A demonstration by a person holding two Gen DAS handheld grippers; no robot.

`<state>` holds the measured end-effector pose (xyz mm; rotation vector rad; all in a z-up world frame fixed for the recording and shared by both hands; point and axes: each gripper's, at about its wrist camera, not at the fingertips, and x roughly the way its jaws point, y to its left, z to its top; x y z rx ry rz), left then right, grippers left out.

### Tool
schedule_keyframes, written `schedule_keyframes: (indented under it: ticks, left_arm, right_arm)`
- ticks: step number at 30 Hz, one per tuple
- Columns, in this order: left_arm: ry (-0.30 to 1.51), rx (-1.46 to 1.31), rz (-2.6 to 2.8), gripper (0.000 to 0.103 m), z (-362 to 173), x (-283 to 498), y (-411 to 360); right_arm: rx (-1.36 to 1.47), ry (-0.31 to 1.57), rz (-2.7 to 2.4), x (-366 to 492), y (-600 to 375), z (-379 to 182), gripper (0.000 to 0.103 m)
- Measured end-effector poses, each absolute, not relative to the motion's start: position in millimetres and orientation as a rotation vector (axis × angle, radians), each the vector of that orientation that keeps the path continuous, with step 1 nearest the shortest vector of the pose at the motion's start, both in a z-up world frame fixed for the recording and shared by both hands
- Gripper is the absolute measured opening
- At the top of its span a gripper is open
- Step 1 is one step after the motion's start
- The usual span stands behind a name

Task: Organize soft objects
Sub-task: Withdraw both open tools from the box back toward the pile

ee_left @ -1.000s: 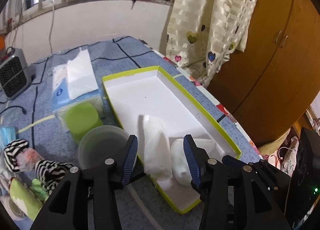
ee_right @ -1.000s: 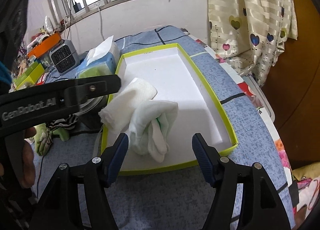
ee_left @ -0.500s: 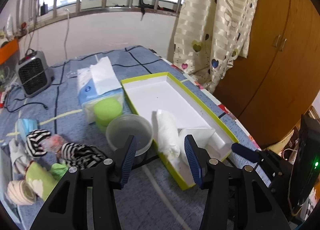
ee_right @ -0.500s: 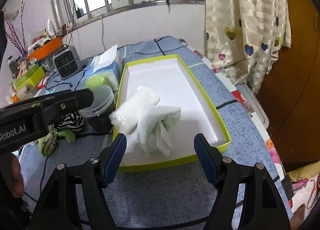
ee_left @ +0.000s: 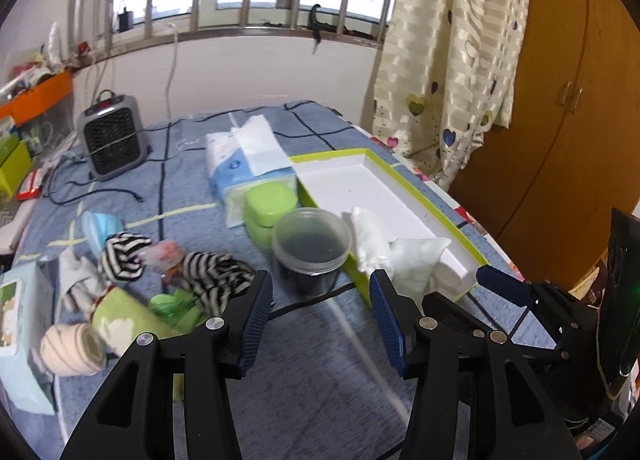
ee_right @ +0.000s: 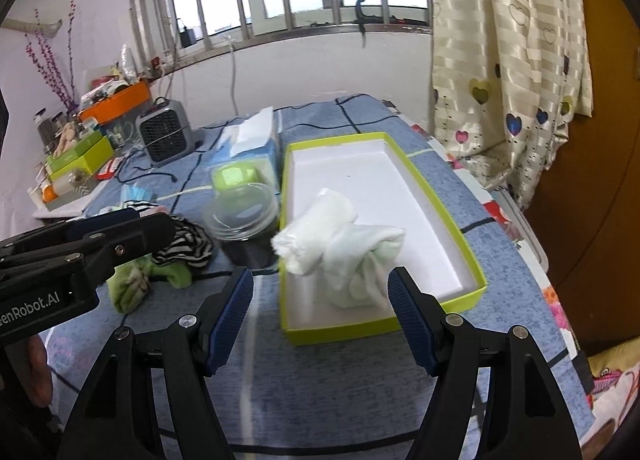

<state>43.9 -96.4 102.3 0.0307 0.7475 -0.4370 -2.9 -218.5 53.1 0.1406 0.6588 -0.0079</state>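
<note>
- Left, near side of the blue bedspread [ee_left: 168,195]: a pile of socks [ee_left: 120,260], striped, green and pink rolls, not yet sorted.
- Left gripper [ee_left: 320,316]: jaws partly apart, nothing between them.
- Middle: a clear tub [ee_left: 310,244] sits just beside the tray.
- Right: two white rolled socks [ee_right: 340,244] lie in the near end of the green-edged tray [ee_right: 448,215]; its far end is bare.
- Right gripper [ee_right: 320,312]: jaws wide apart, empty.
- Judged under halfway.

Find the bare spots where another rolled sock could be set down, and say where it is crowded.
Free: the far half of the green box, beyond the two white rolls, and the blue cloth in front of the box. Crowded: left of the box, where the clear tub, green jar, tissue pack and sock pile sit close together.
</note>
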Motion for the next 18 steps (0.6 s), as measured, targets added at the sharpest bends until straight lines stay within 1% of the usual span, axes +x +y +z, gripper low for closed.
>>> schedule_keyframes:
  ticks: [8,18]
  left_arm:
    - [0.726,0.035,-0.359,0.050,98.0,31.0,-67.4]
    - [0.746,-0.009,-0.256,0.050,82.4,20.6,-12.3]
  right_arm:
    - [0.075,0.630,0.060,-5.1,-188.1,52.7,0.071]
    - [0.031,0.658,0.172,3.7,-149.0,42.6,0.071]
